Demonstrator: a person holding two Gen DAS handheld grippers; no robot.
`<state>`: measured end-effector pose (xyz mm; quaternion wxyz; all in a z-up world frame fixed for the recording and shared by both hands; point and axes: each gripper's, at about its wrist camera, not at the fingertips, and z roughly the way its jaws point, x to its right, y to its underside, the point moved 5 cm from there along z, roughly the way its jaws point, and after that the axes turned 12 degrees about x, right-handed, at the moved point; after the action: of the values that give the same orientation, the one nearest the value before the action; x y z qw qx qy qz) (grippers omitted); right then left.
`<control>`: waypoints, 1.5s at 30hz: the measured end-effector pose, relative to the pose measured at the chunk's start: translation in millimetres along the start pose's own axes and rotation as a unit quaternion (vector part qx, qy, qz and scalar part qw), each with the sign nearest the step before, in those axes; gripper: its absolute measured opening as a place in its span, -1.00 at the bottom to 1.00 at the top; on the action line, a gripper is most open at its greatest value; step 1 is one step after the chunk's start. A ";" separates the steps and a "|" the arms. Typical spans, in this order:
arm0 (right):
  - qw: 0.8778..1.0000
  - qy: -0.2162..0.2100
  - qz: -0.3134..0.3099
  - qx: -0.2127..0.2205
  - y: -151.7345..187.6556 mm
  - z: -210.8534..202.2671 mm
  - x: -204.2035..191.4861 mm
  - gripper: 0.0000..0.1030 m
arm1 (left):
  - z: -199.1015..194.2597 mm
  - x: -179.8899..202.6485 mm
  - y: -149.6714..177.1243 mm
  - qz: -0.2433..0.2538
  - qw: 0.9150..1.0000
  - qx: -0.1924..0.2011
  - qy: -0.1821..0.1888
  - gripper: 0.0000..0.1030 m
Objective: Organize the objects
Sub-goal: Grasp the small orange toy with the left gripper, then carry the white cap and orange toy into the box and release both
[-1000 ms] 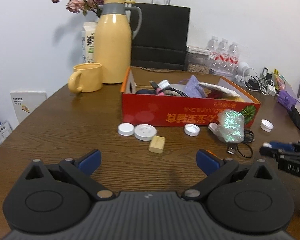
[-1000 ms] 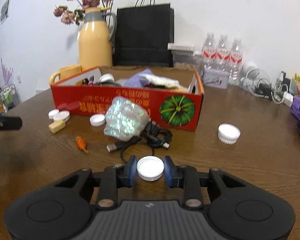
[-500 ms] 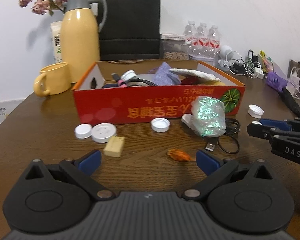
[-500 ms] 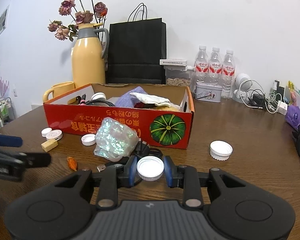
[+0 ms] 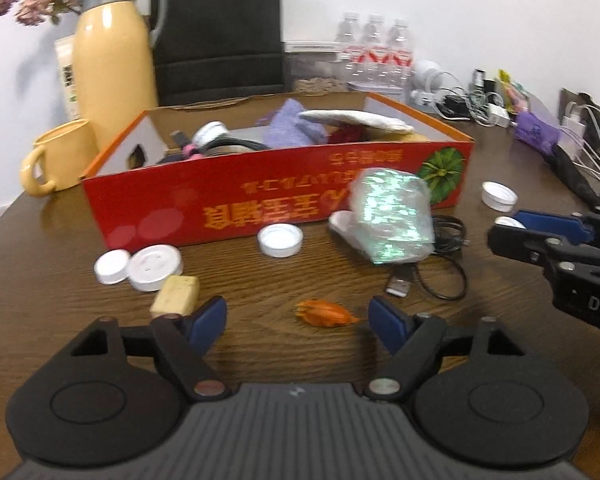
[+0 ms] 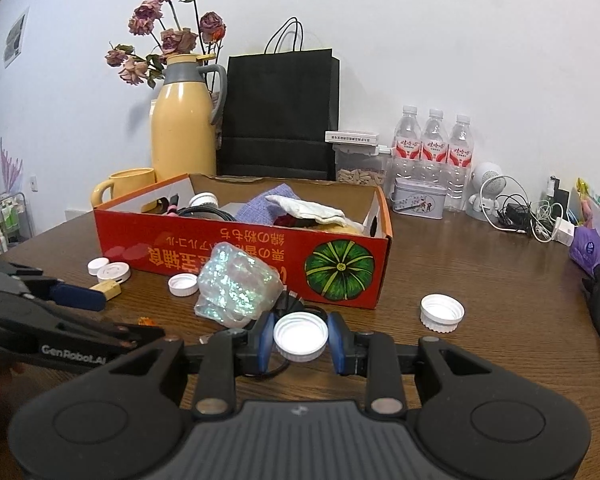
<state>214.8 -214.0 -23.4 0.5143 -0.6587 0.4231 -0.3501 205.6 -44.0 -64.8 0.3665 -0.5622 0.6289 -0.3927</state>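
Note:
A small orange piece point(image 5: 326, 314) lies on the wooden table between the blue pads of my left gripper point(image 5: 296, 322). Its jaws are closing, and the pads stand clear of the piece. My right gripper point(image 6: 300, 336) is shut on a white bottle cap point(image 6: 300, 332), held just above the table near the red cardboard box point(image 6: 236, 256). An iridescent wrapped packet point(image 5: 392, 216) leans against the box front point(image 5: 260, 204). Loose on the table are white caps point(image 5: 280, 240), a larger round lid point(image 5: 154, 266), a tan block point(image 5: 176, 296) and a black USB cable point(image 5: 440, 276).
The box holds cloths and cables. Behind it stand a yellow thermos point(image 6: 182, 128), a yellow mug point(image 6: 124, 184), a black paper bag point(image 6: 280, 116) and water bottles point(image 6: 434, 148). Another white cap point(image 6: 442, 312) lies to the right. Chargers and a purple packet point(image 6: 590, 248) crowd the right edge.
My left gripper has moved right and lower, bringing the orange piece between its fingers, and its jaws have narrowed. The right gripper still holds the white cap in the same spot.

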 end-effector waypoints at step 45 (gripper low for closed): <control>0.997 -0.037 -0.010 0.074 -78.1 46.0 -22.3 -0.47 | -9.2 -23.8 -108.6 -0.043 0.986 0.161 -0.024 -0.19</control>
<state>262.6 -167.3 41.6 0.5735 -0.6353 0.3705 -0.3609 245.2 -26.1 38.0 0.4498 -0.5316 0.5235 -0.4909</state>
